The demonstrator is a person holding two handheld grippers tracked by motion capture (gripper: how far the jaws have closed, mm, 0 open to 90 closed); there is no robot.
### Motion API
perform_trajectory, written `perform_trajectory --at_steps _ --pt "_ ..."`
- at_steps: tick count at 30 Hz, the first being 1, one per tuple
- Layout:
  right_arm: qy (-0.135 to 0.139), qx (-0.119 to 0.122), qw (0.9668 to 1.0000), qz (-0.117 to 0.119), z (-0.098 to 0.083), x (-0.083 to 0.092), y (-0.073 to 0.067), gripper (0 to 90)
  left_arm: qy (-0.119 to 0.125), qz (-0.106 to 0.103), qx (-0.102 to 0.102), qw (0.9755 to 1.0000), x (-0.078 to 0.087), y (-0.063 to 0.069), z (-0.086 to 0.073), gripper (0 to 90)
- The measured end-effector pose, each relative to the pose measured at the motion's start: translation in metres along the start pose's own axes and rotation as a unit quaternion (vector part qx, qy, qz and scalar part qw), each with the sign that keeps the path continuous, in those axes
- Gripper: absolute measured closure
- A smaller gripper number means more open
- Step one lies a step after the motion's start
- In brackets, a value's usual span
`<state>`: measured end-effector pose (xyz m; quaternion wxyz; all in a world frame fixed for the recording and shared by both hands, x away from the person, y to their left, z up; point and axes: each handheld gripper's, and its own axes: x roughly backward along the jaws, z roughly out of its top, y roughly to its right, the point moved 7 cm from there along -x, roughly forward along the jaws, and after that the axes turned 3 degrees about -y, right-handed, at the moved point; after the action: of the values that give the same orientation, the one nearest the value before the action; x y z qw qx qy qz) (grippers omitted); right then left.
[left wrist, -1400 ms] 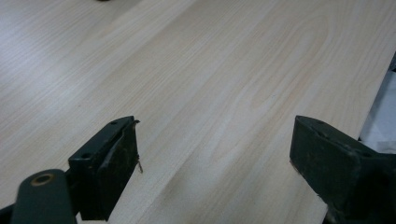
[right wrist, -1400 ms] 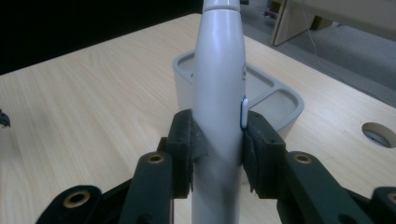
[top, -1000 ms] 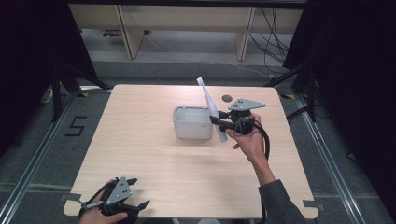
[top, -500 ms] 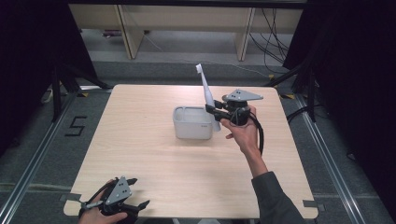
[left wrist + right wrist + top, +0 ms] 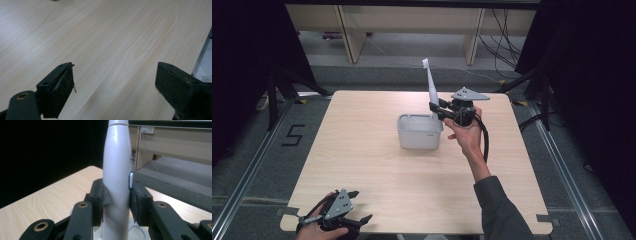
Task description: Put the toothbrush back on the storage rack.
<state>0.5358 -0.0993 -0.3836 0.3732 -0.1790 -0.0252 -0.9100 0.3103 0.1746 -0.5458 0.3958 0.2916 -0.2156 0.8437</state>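
The table (image 5: pixel 377 165) was your stage: a pale wooden top with plenty of bare grain around the work. Near its middle sat the white tub (image 5: pixel 419 131), open-topped and square-sided, and that was where the action was.

You had the right gripper (image 5: pixel 435 108) at the tub's far right corner, hand behind it, jaws clamped tight on the handle of the white electric toothbrush (image 5: pixel 430 85). The brush stood nearly upright, head high above the tub, lower end down at the tub's rim. From the right gripper view you could see the pads (image 5: pixel 136 200) pressing both sides of the handle (image 5: pixel 117 182), one of them right beside the little side button.

Your left gripper (image 5: pixel 354 206) waited at the near left corner of the table, well apart from everything, jaws wide apart with nothing but wood grain between them.

Here was the risk as I judged it: that handle was smooth, round and tapered, and you gripped it low. Tilt your wrist quickly and the tall top could swing and twist in the pads, or slide out. If the lower end caught the tub's rim, the light tub could skid or tip. And a pad creeping onto that button might have switched the brush on.
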Motion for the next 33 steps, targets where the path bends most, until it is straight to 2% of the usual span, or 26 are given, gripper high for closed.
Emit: perform_trajectory --at_steps 3,5,6,9,10,14,15,16,19,20,21,26,27,30,32,33 --pt "0.007 -0.004 1.0000 -0.006 0.002 -0.005 0.003 66.5 -0.006 -0.003 -0.003 1.0000 0.001 -0.001 -0.001 14.8" --pt "0.012 -0.012 0.9998 -0.012 0.003 -0.008 0.005 66.5 0.003 -0.006 0.007 0.9999 0.000 0.002 0.001 14.8" --pt "0.014 -0.005 0.9998 -0.010 0.004 -0.010 0.006 66.5 -0.003 -0.008 0.000 1.0000 0.001 0.001 0.000 14.8" --pt "0.015 -0.017 0.9996 -0.015 0.003 -0.015 0.009 66.5 -0.007 -0.004 -0.004 1.0000 0.001 0.000 -0.001 14.8" --pt "0.013 -0.024 0.9995 -0.012 0.002 -0.016 0.009 66.5 0.003 -0.006 0.006 1.0000 0.000 0.002 0.001 14.8" --pt "0.010 -0.021 0.9995 -0.020 -0.001 -0.022 0.013 66.5 -0.006 -0.004 -0.003 1.0000 0.001 0.000 -0.001 14.8" --pt "0.010 -0.026 0.9994 -0.019 -0.002 -0.023 0.014 66.5 0.004 -0.008 0.008 0.9999 0.000 0.002 0.001 14.8" --pt "0.013 -0.025 0.9993 -0.024 -0.003 -0.024 0.015 66.5 -0.003 -0.009 0.001 1.0000 0.001 0.001 0.000 14.7" --pt "0.012 -0.031 0.9991 -0.025 -0.004 -0.027 0.017 66.4 -0.003 -0.007 0.000 1.0000 0.001 0.001 0.000 14.8" --pt "0.011 -0.032 0.9991 -0.025 -0.004 -0.028 0.017 66.4 0.002 -0.009 0.006 0.9999 0.001 0.002 0.000 14.8" --pt "0.010 -0.026 0.9992 -0.029 -0.005 -0.029 0.018 66.4 -0.002 -0.009 0.001 1.0000 0.001 0.001 0.000 14.8" --pt "0.012 -0.029 0.9990 -0.032 -0.009 -0.032 0.021 66.4 -0.002 -0.009 0.000 1.0000 0.001 0.001 0.000 14.7" --pt "0.011 -0.039 0.9986 -0.034 -0.012 -0.032 0.021 66.4 -0.003 -0.010 -0.001 0.9999 0.001 0.001 0.000 14.8" --pt "0.009 -0.038 0.9987 -0.034 -0.016 -0.033 0.024 66.4 -0.004 -0.009 -0.001 1.0000 0.001 0.001 0.000 14.8" --pt "0.010 -0.050 0.9980 -0.038 -0.020 -0.034 0.025 66.4 -0.002 -0.009 0.000 1.0000 0.001 0.001 0.000 14.7" --pt "0.012 -0.044 0.9983 -0.037 -0.020 -0.035 0.027 66.4 -0.003 -0.010 0.000 0.9999 0.001 0.001 0.000 14.8"
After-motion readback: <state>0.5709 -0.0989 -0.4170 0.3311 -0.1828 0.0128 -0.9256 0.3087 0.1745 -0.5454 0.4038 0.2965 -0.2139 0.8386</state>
